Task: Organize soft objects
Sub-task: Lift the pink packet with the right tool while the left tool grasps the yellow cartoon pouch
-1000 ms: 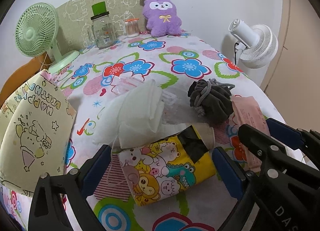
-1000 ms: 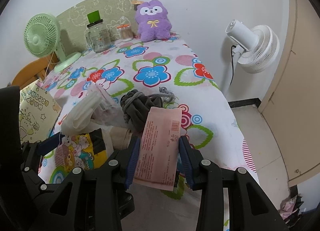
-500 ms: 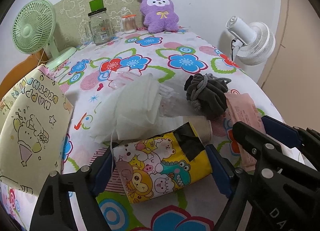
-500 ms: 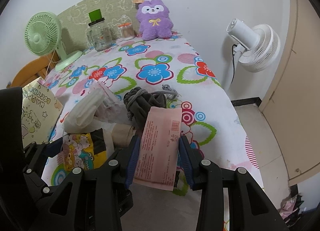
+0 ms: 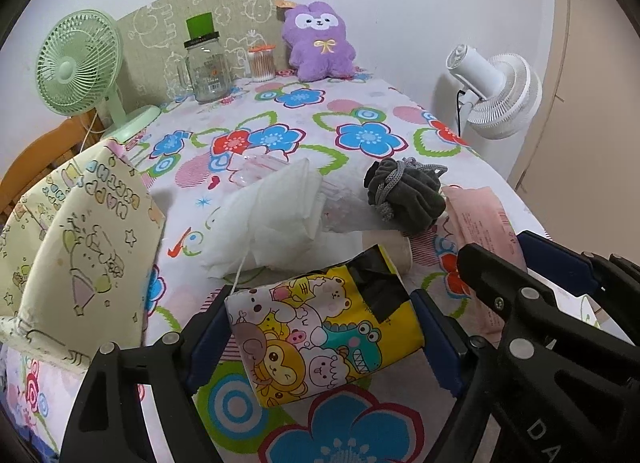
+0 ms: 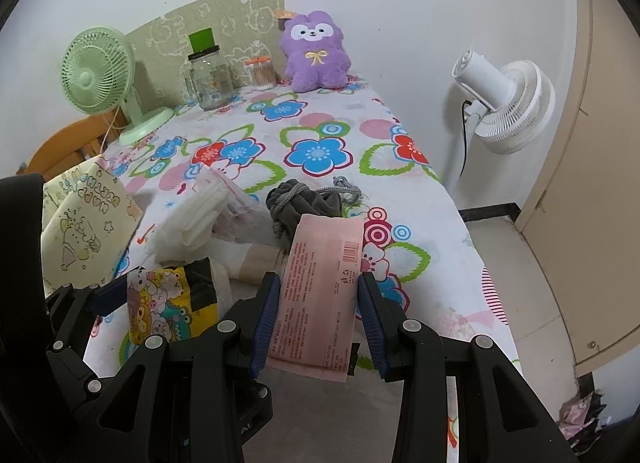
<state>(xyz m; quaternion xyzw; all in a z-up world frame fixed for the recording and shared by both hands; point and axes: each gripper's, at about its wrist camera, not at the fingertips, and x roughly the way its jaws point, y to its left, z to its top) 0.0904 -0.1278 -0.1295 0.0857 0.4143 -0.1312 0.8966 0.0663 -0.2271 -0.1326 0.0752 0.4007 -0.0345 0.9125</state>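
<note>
My left gripper [image 5: 320, 303] is shut on a yellow cartoon-print tissue pack [image 5: 320, 331], both blue pads pressing its ends just above the floral tablecloth [image 5: 360, 135]. To its right, my right gripper [image 6: 318, 303] is shut on a flat pink packet [image 6: 320, 283] that sticks out forward past the pads. Behind both lie a grey drawstring pouch [image 5: 408, 195], a heap of white masks [image 5: 272, 219] and a beige roll [image 5: 388, 243]. A purple plush [image 5: 318, 43] sits against the far wall.
A birthday-print gift bag [image 5: 80, 243] stands open at the left table edge. At the back are a green fan [image 5: 80, 63], a glass jar [image 5: 206, 67] and a cotton-swab tub [image 5: 262, 63]. A white floor fan [image 6: 500, 103] stands off the right edge.
The left pads have drawn inward onto the ends of the yellow pack, which sat loosely between them before. The right gripper has kept its hold on the pink packet without moving.
</note>
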